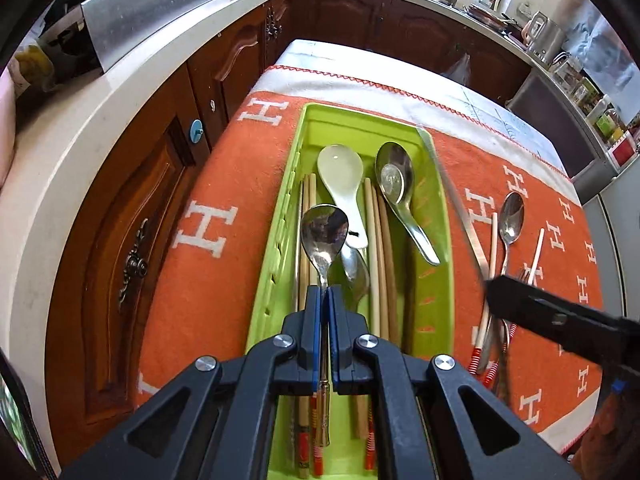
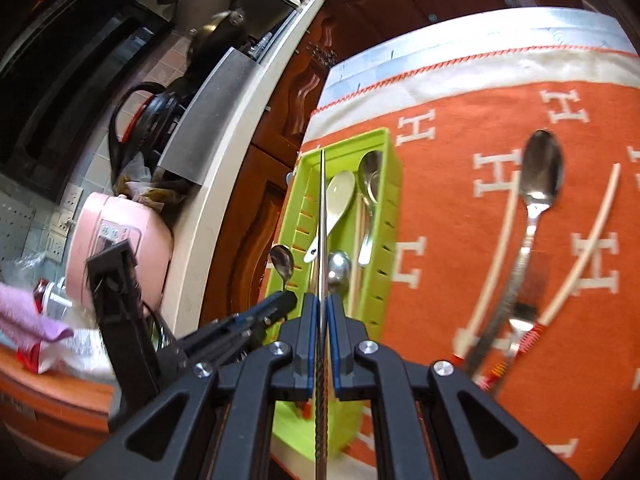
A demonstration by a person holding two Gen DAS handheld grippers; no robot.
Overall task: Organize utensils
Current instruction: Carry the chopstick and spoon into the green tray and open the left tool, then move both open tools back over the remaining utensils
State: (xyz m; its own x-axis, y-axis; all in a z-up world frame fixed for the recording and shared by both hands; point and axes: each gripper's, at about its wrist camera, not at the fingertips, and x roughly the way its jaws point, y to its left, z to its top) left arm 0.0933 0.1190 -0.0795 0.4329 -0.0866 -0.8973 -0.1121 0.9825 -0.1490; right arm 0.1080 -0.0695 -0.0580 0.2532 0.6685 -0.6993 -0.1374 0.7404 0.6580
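A green utensil tray [image 1: 436,216] lies on an orange cloth and holds a white spoon [image 1: 340,176], steel spoons and several chopsticks. My left gripper [image 1: 325,294] is shut on a steel spoon [image 1: 324,228] and holds it over the tray. My right gripper [image 2: 322,300] is shut on a table knife [image 2: 322,216], seen edge-on, its blade reaching over the tray [image 2: 394,168]. In the left wrist view the knife [image 1: 452,196] slants along the tray's right rim. A steel spoon [image 2: 538,184], a fork [image 2: 520,316] and white chopsticks [image 2: 592,232] lie on the cloth to the right.
The orange cloth [image 1: 200,248] covers a small table beside dark wood cabinets [image 1: 132,216] and a pale countertop [image 1: 72,136]. A pink rice cooker [image 2: 116,244] and a kettle stand on the counter. A sink and jars line the far counter.
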